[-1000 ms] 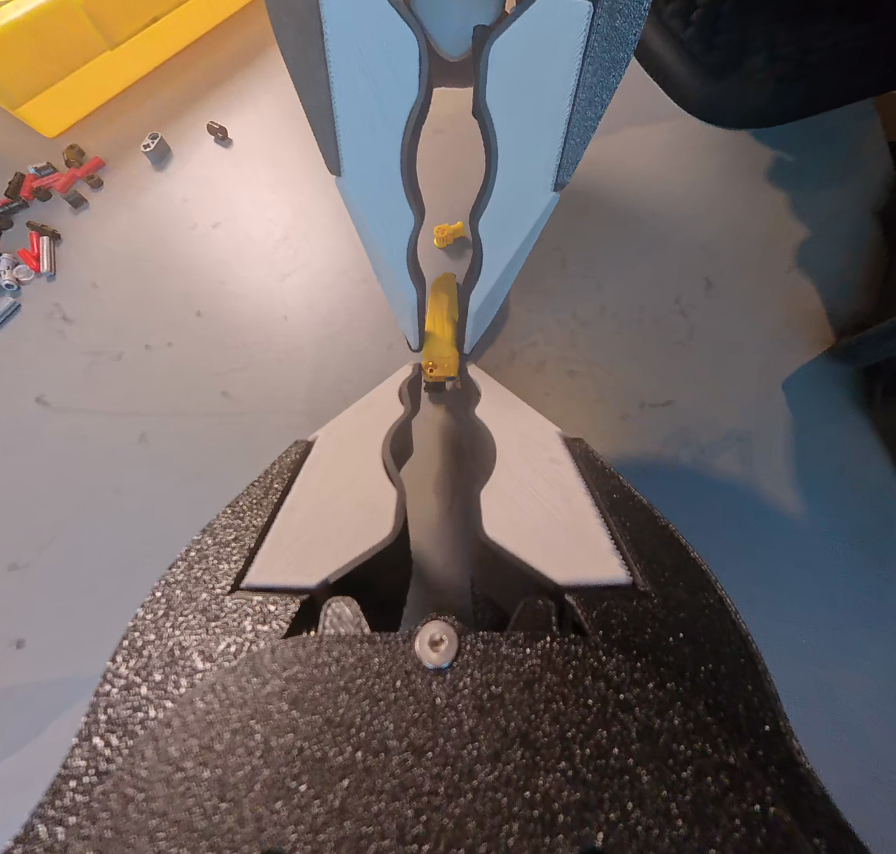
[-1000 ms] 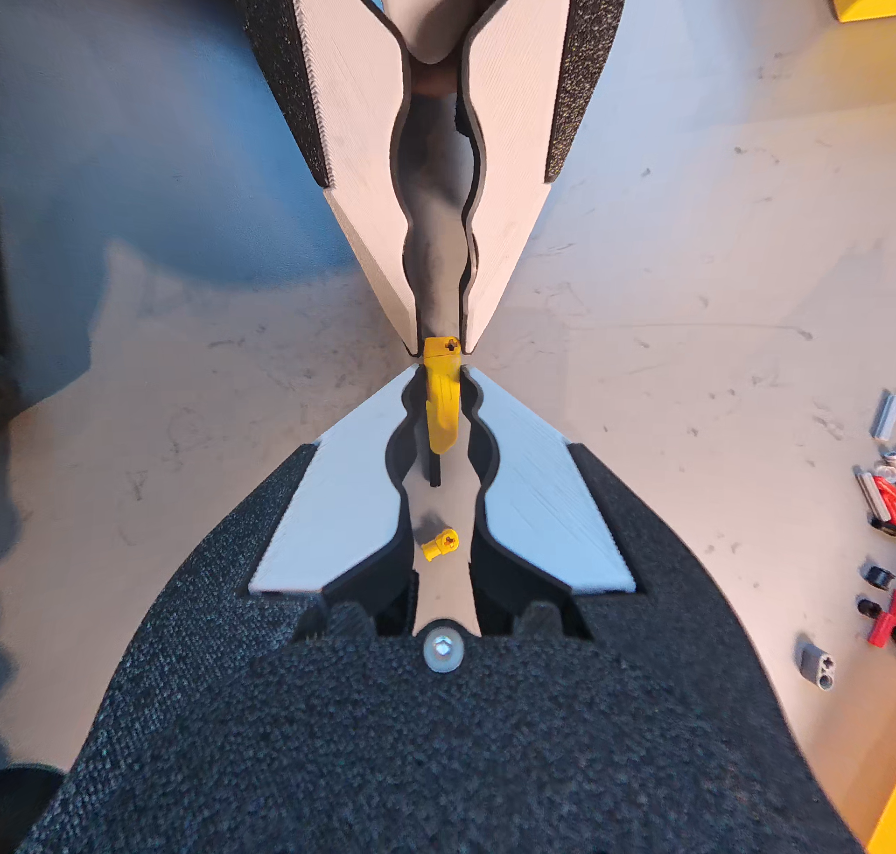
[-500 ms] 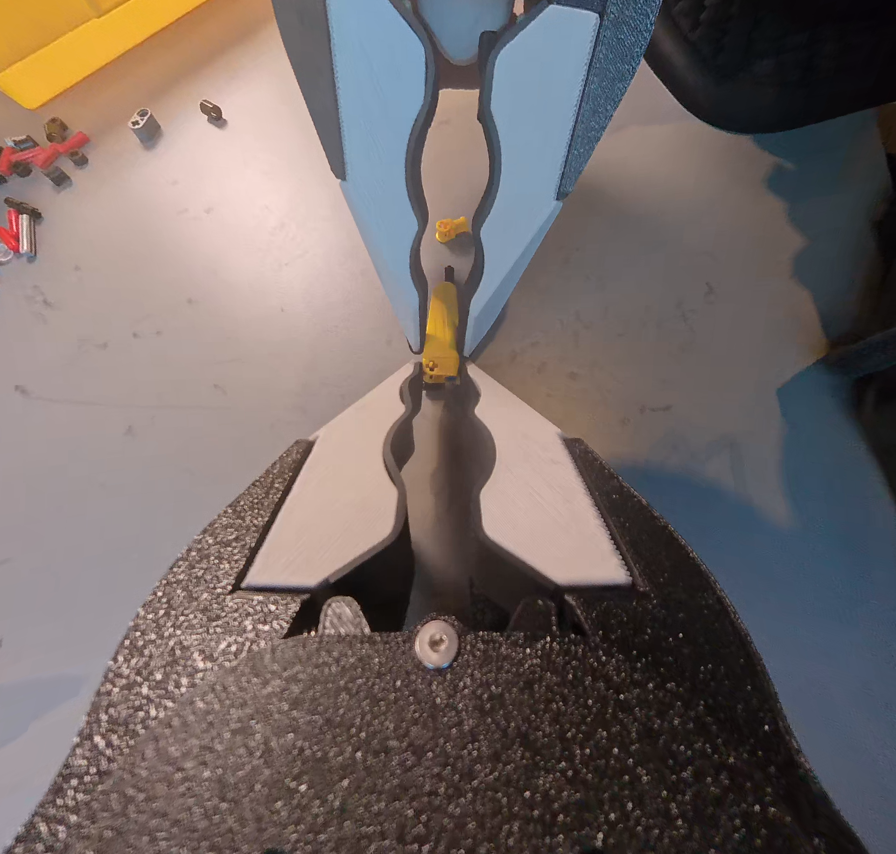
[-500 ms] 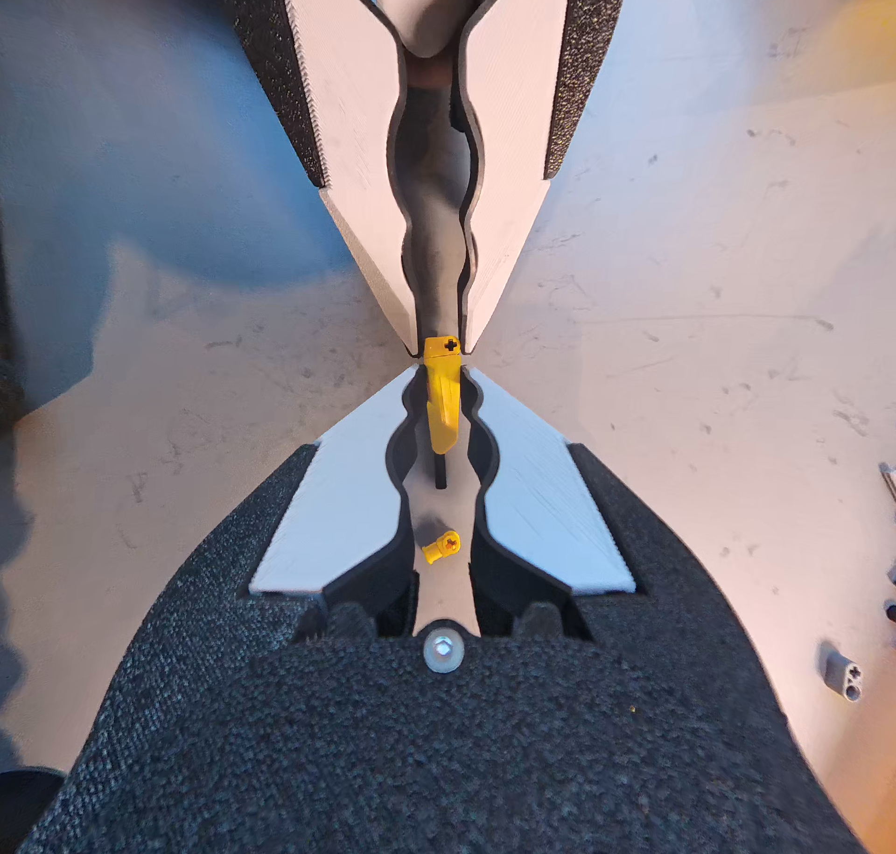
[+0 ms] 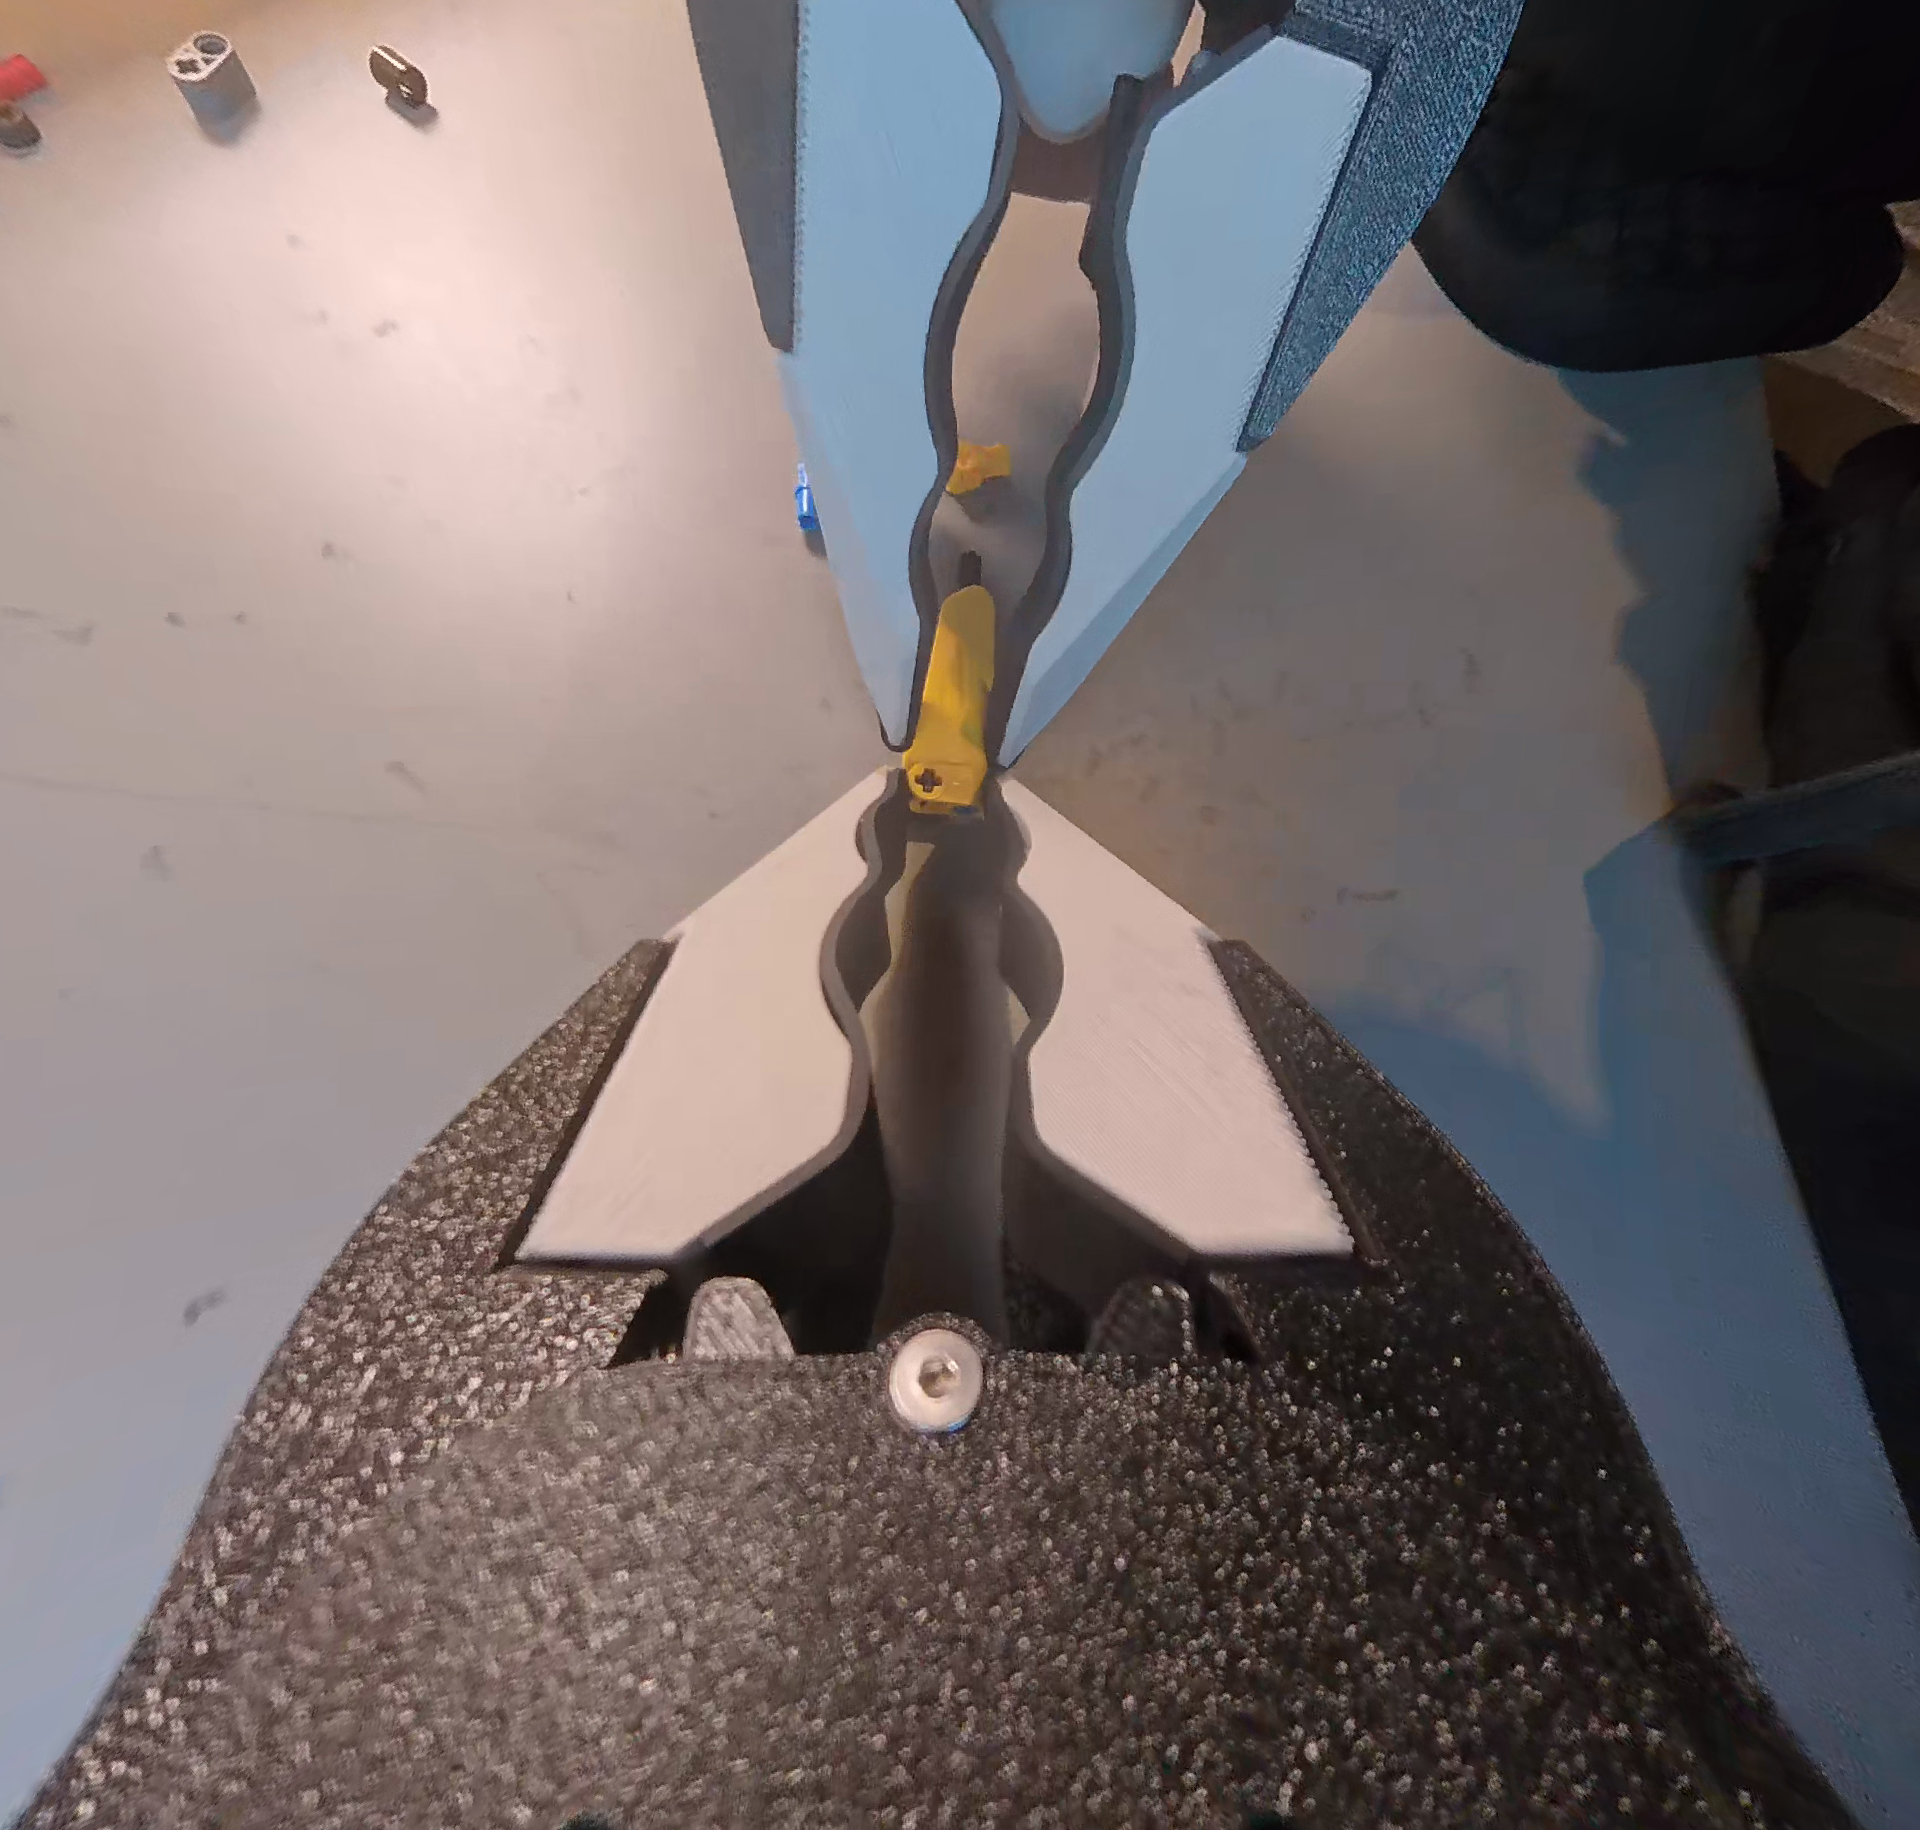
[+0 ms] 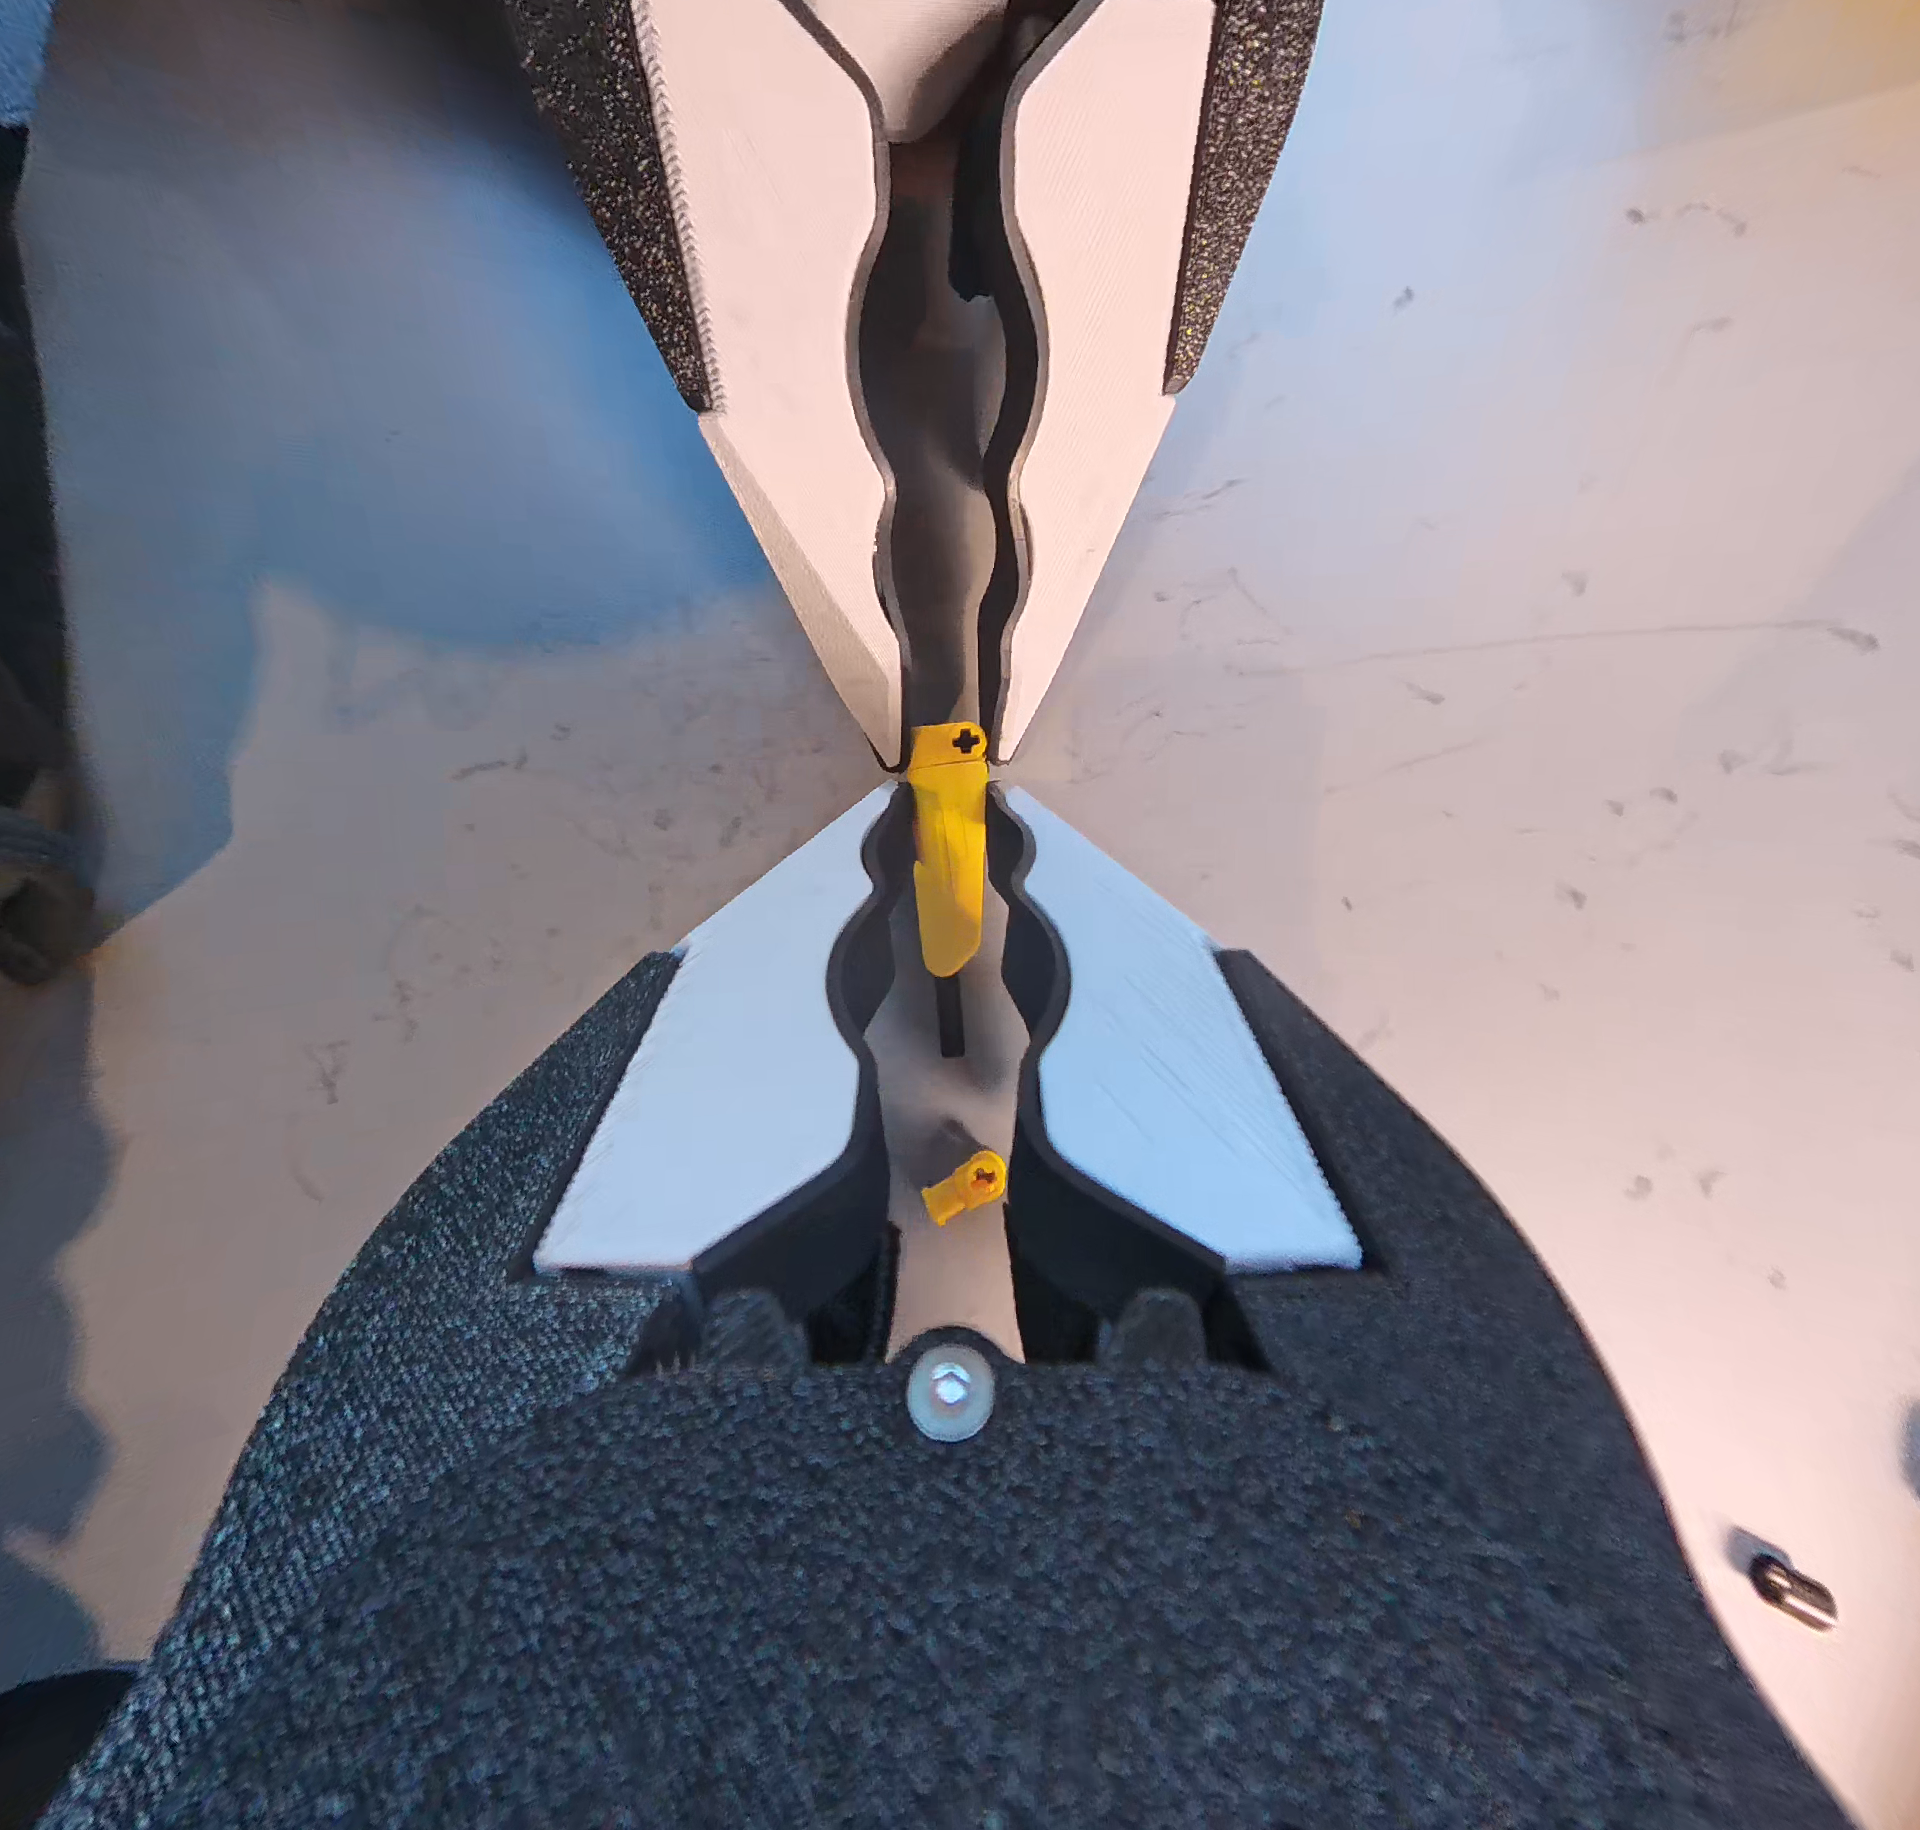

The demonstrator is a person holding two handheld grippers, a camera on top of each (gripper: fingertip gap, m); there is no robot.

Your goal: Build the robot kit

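Here the left gripper (image 5: 943,793) and the right gripper (image 6: 943,783) are met tip to tip above the grey table (image 5: 416,585); both are nearly closed; one yellow piece (image 6: 948,866) is pinched between them, with the right gripper on its long part and the left gripper on its end with the cross hole; a thin black pin (image 6: 948,1027) is seen at its near end; a small yellow peg (image 6: 964,1186) is seen on the table below; small grey and black bits (image 5: 213,81) are left far off.

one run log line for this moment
left gripper: shut on yellow piece | right gripper: shut on yellow piece | small yellow pin: on table
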